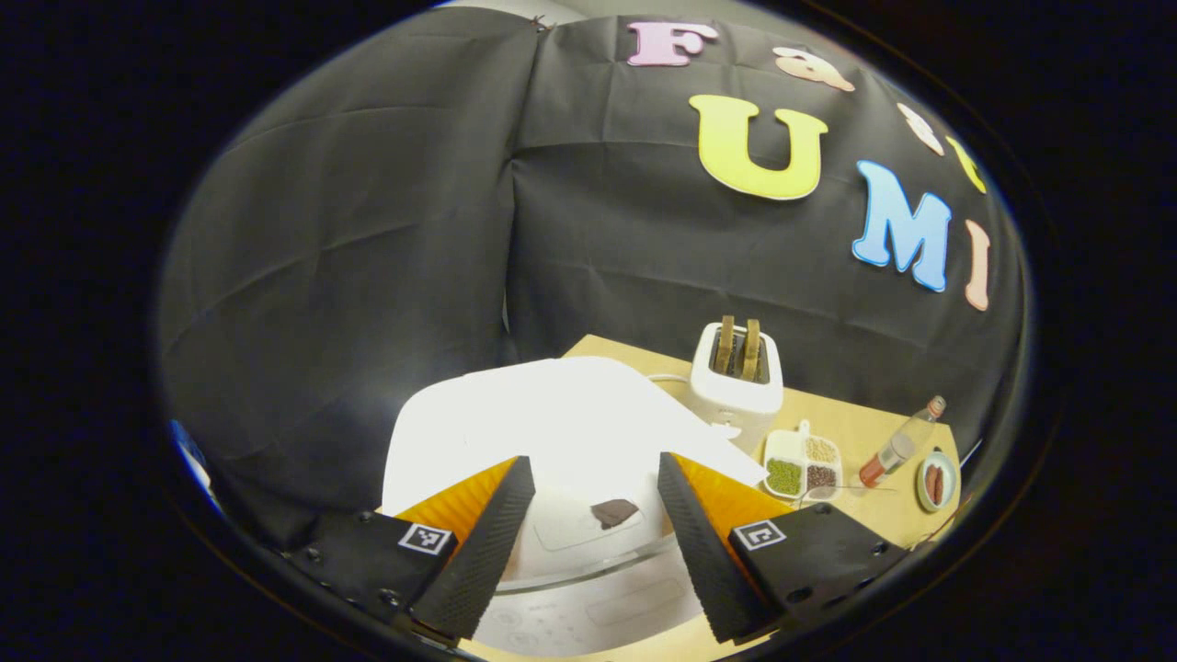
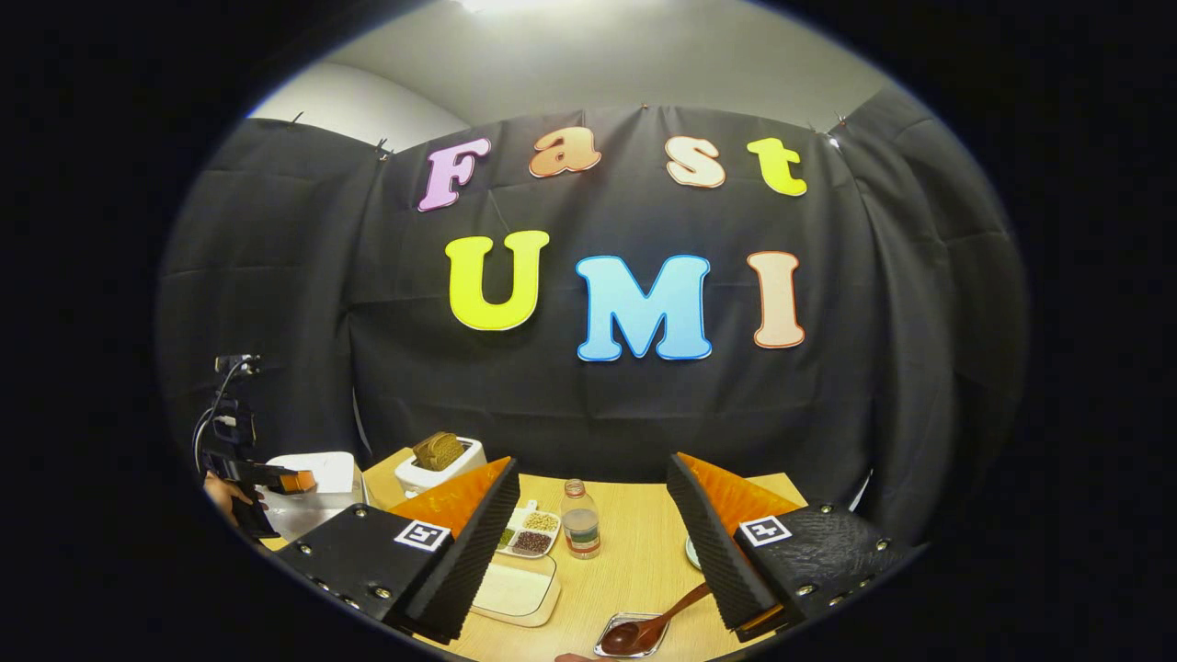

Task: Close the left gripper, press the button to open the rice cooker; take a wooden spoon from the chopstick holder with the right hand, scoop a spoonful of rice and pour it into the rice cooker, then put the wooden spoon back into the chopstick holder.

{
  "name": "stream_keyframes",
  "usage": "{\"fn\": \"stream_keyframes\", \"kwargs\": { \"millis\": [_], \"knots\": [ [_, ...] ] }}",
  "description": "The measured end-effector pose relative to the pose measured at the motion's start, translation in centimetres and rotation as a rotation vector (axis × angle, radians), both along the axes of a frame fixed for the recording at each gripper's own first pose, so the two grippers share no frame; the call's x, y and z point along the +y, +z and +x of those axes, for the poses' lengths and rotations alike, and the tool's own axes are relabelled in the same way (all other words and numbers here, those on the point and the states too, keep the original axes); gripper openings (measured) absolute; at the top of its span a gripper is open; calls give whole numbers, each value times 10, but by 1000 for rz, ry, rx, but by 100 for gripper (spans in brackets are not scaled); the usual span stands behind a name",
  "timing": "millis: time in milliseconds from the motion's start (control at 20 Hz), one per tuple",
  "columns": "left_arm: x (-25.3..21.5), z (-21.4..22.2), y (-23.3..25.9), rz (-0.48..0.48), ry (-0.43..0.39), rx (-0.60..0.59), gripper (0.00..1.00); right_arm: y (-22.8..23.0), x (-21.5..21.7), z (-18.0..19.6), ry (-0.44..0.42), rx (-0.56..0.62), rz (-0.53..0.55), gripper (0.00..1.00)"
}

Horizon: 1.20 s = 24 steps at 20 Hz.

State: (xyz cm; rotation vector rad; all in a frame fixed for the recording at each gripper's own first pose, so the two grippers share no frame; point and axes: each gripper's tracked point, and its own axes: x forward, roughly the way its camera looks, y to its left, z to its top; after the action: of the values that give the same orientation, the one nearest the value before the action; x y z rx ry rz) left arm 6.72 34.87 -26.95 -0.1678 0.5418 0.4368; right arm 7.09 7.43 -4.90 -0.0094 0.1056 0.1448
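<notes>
White rice cooker [image 1: 561,432] sits lid down, directly ahead of and below the left gripper [image 1: 588,524], jaws apart. Bring them together before pressing the dark button [image 1: 614,512] between the tips. Right gripper [image 2: 598,542] jaws apart; wooden spoon [image 2: 648,627] lies just below.

In the right gripper view, the right gripper [image 2: 593,533] hangs above the wooden table [image 2: 644,561] with its two fingers spread wide, nothing between them. Below lies a wooden spoon [image 2: 655,627], its bowl in a small clear dish [image 2: 625,642]. A bottle [image 2: 581,520] stands near a divided grain tray [image 2: 531,531] and a white container [image 2: 515,588]. At far left, the left gripper [image 2: 296,480] is at the white rice cooker [image 2: 322,473], beside a toaster [image 2: 439,462].
</notes>
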Motion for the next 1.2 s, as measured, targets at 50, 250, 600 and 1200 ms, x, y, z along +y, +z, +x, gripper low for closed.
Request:
{"fn": "stream_keyframes", "kwargs": {
  "millis": [50, 250, 600, 1200],
  "knots": [
    [0, 0, 1, 2, -2, 3, 93, -1, 0, 0, -3, 2, 2, 98],
    [0, -2, -7, -18, -5, 20, 93, -3, -1, -1, -7, 9, 9, 98],
    [-3, -3, -19, 7, -14, 54, 93, -6, -3, -1, -11, 18, 12, 98],
    [1, 0, -29, -5, -19, 77, 94, -7, 5, -2, 1, 24, 28, 98]
  ]
}}
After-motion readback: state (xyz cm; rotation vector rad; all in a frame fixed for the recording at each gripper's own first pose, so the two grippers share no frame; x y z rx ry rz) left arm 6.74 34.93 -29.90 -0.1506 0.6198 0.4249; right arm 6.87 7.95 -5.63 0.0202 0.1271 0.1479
